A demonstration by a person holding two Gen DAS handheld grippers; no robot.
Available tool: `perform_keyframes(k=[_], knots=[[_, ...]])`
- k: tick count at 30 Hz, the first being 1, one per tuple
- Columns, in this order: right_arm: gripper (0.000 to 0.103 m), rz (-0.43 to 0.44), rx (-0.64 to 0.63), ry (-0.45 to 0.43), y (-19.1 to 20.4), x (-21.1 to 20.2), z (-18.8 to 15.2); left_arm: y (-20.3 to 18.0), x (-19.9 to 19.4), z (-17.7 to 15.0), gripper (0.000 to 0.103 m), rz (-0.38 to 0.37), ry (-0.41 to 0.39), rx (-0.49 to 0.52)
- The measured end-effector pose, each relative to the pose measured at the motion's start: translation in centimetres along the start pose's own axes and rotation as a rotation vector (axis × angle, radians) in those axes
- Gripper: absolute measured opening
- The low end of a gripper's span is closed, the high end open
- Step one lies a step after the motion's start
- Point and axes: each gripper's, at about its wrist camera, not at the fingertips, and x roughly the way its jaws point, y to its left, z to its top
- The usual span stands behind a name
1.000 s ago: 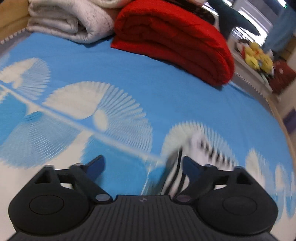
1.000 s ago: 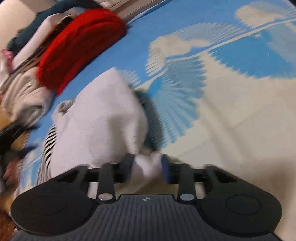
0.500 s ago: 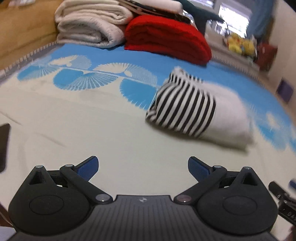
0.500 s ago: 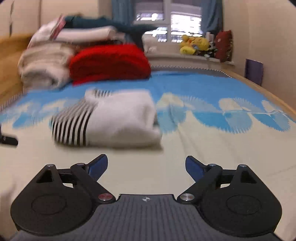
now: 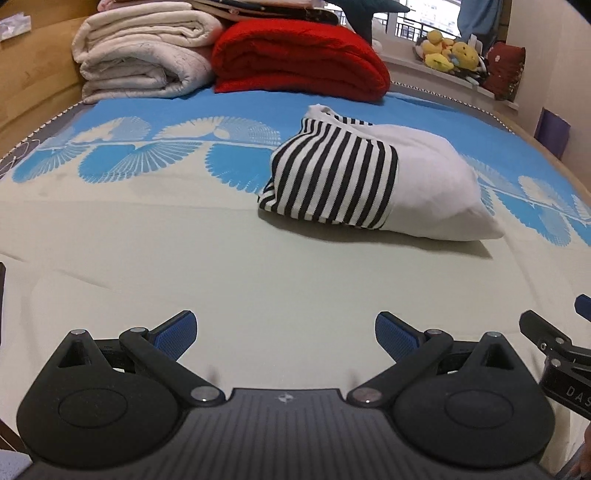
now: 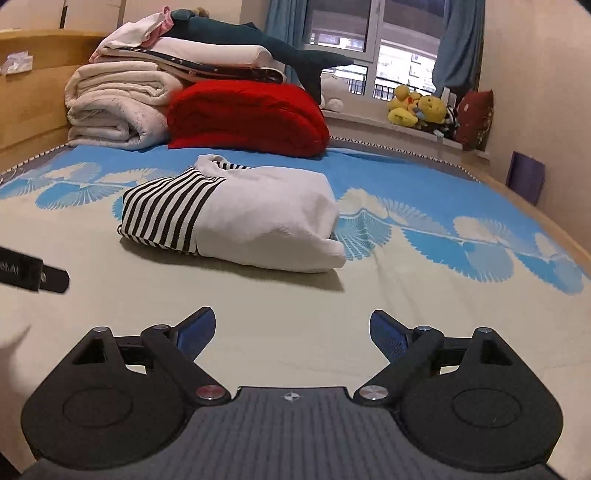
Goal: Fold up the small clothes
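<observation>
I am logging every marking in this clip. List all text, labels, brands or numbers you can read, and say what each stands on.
"DAS": pale letters on the black body of the right gripper, cut off by the frame's edge.
Pale letters on the black bar of the left gripper: too blurred to read.
Small emblem on each gripper's ribbed plate: a sign, no letters.
The folded garment bears only stripes.

Red blanket [image 6: 247,114] beside white quilt [image 6: 114,107] at bed's far end, plush toys [image 6: 417,109] on windowsill.

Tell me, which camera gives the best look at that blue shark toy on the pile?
The right wrist view: the shark toy lies nearly full length on the stacked bedding. The left wrist view catches only its dark tail at the top edge.
</observation>
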Motion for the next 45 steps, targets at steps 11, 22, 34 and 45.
perform_keyframes(k=[11,22,34,45], knots=[[0.091,0.016,-0.03,-0.002,0.9,0.7,0.1,-0.3,0.3,0.2,0.103,0.02,-0.006,0.025],[0.091,0.015,-0.043,-0.006,1.2,0.6,0.1,-0.5,0.5,0.1,0.103,0.03,-0.006,0.043],[0.091,0.017,-0.058,0.001,1.5,0.8,0.1,-0.8,0.6,0.2,0.103,0.032,-0.017,0.06],[0.091,0.016,-0.067,0.007,1.7,1.0,0.0,-0.8,0.6,0.2,0.103,0.036,-0.016,0.059]])
